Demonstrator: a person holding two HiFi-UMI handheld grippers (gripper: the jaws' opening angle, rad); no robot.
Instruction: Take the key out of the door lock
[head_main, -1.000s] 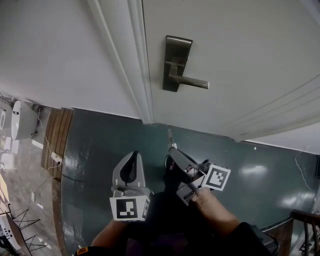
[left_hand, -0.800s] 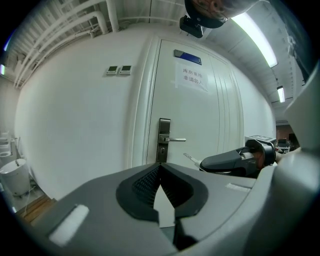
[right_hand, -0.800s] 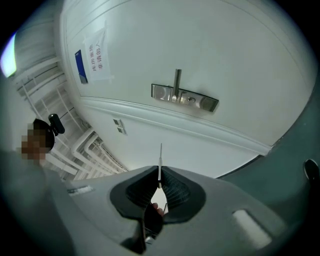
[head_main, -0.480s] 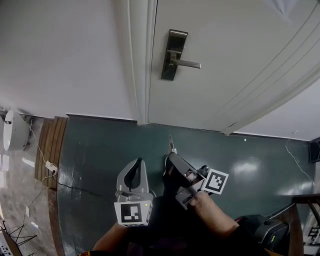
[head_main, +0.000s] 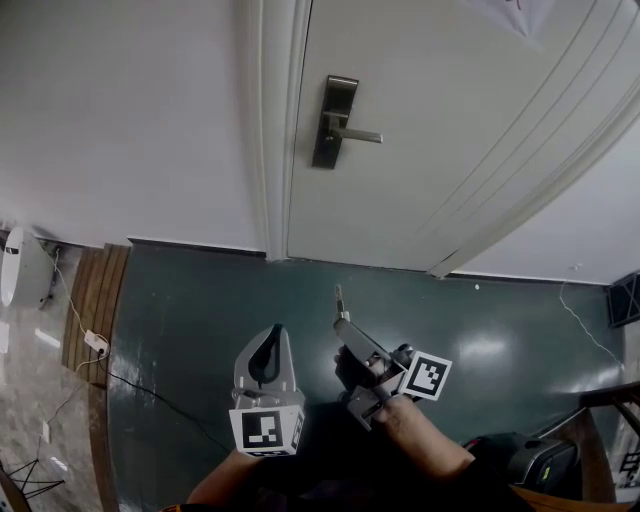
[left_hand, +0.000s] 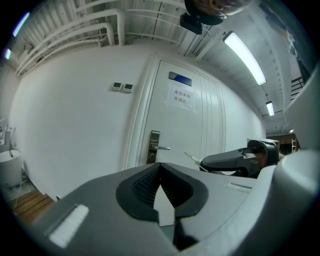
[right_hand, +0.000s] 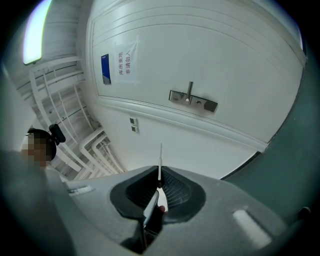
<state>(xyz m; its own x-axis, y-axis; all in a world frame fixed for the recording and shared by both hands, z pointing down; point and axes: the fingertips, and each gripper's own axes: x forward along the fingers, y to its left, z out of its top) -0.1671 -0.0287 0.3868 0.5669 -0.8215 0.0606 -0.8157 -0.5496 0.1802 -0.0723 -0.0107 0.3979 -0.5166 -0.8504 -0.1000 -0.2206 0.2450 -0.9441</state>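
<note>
Right gripper view, key (right_hand: 160, 159) pinched in hand-held gripper (right_hand: 159, 182)

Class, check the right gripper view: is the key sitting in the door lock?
No. The thin silver metal key is clamped in the right hand-held gripper, well apart from the grey metal lock plate on the white door.

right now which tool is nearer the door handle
Right. The right tool, holding the key, is in line with the door handle; the left tool is offset further left.
</note>
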